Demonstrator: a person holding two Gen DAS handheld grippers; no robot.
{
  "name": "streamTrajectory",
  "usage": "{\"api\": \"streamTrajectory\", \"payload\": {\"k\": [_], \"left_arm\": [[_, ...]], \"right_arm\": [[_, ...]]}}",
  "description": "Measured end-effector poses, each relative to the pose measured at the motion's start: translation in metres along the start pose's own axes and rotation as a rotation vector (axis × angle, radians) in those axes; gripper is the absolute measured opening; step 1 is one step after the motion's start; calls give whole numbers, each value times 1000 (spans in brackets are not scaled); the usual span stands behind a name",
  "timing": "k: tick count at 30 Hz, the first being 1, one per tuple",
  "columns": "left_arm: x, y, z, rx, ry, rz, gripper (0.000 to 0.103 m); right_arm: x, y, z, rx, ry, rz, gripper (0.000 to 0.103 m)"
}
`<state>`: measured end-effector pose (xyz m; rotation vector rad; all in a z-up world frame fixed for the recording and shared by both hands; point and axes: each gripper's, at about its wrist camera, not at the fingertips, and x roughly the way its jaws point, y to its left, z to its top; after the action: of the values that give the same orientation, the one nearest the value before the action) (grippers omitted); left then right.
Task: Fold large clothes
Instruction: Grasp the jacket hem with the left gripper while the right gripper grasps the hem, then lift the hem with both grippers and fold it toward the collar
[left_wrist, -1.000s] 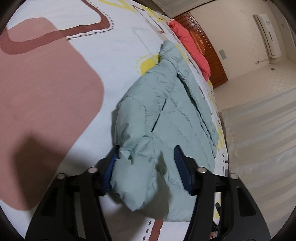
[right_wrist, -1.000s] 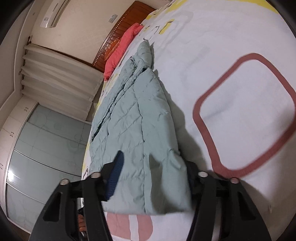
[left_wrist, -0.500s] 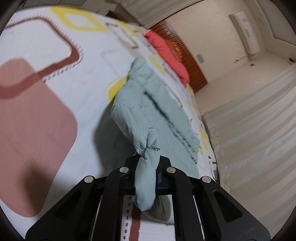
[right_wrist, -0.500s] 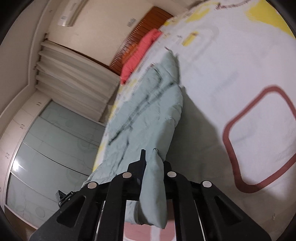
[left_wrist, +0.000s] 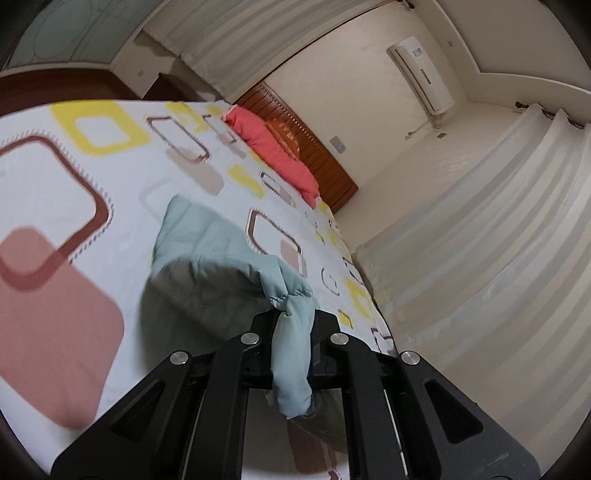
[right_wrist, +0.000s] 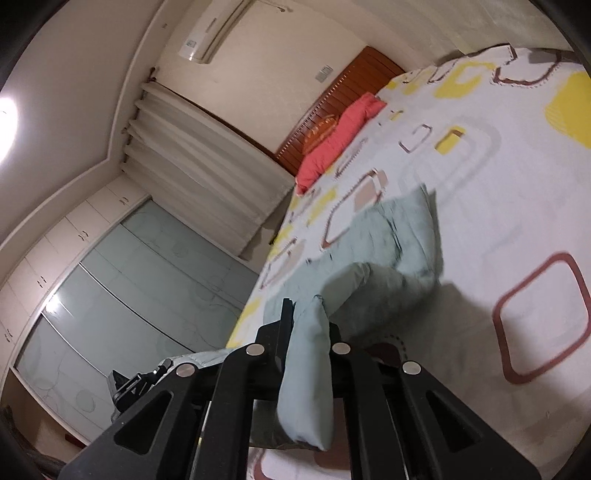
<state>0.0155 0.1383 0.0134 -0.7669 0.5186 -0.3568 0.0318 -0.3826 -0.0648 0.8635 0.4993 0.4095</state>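
Observation:
A pale green puffer jacket (left_wrist: 207, 258) lies on the bed, its near end lifted off the sheet. My left gripper (left_wrist: 293, 325) is shut on a bunched hem corner of the jacket, which hangs down between the fingers. My right gripper (right_wrist: 310, 325) is shut on the other hem corner of the jacket (right_wrist: 388, 236). The lifted part curls over the far part, showing the grey lining. The far collar end still rests on the sheet.
The bed sheet (left_wrist: 92, 177) is white with yellow, brown and pink squares. A red pillow (left_wrist: 273, 147) lies by the wooden headboard (left_wrist: 314, 147). Curtains (left_wrist: 480, 240) hang beside the bed. Wardrobe doors (right_wrist: 129, 288) show in the right wrist view.
Both grippers closed on the jacket's near hem corners, then lifted and carried them up and toward the collar. The jacket now folds over itself and both cameras tilt upward.

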Motion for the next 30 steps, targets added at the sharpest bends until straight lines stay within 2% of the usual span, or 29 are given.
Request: {"api": "streamTrajectory", "payload": {"k": [6,11,16,23,29,30], "left_arm": [[53,8,37,16,-3,61,7],[123,28,75,10,18,129,7],[188,53,91,8,68,211,7],[257,93,87,11,145,308,7],[292,105,84,53,198,333,9],[293,104,85,56,199,335,12]], "right_arm": [[41,-5,40,-26,-3,-4,6],[104,-22,82,0,14,-31,6],[163,-52,107,41,54,-91,6],[224,-113,109,122,125,-211,6],[239,-139,104,161,140,-250,7],[237,-139,105,163,137,-243,8]]}}
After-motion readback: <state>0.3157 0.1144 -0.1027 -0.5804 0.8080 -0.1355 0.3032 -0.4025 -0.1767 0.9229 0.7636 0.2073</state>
